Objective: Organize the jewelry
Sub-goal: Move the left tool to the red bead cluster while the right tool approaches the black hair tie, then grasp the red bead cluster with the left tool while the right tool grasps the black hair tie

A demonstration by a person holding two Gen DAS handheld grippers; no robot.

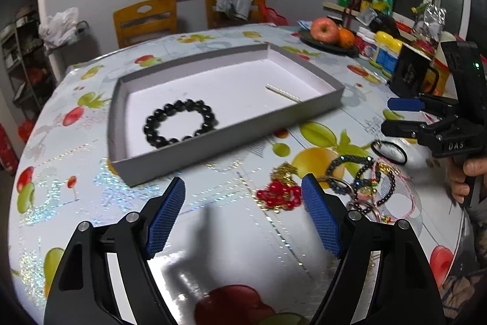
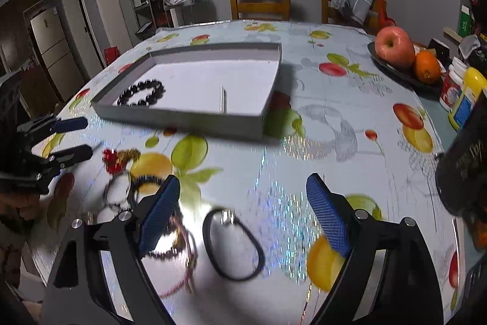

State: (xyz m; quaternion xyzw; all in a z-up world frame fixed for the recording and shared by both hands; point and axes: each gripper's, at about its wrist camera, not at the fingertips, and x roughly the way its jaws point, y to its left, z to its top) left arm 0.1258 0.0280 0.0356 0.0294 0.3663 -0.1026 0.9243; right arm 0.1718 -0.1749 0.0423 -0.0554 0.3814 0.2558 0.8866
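A shallow grey tray (image 1: pixel 170 165) (image 2: pixel 182 119) lies on the fruit-print table. In it are a black bead bracelet (image 1: pixel 180 124) (image 2: pixel 141 93) and a thin silver stick (image 1: pixel 283 93) (image 2: pixel 222 99). A pile of jewelry (image 1: pixel 362 185) (image 2: pixel 146 203) lies on the table in front of the tray, with a red bead piece (image 1: pixel 278 195) (image 2: pixel 111 160) and a black ring band (image 1: pixel 389 151) (image 2: pixel 232 242). My left gripper (image 1: pixel 243 203) is open and empty, just left of the pile. My right gripper (image 2: pixel 243 206) is open and empty above the black band; it shows in the left view (image 1: pixel 388 116).
A dark plate (image 2: pixel 392 67) with an apple (image 2: pixel 394 46) and an orange (image 2: pixel 427 66) stands at the far right. Bottles (image 2: pixel 465 96) and a black mug (image 1: pixel 411 75) crowd the right edge. Wooden chairs (image 2: pixel 260 2) stand behind the table.
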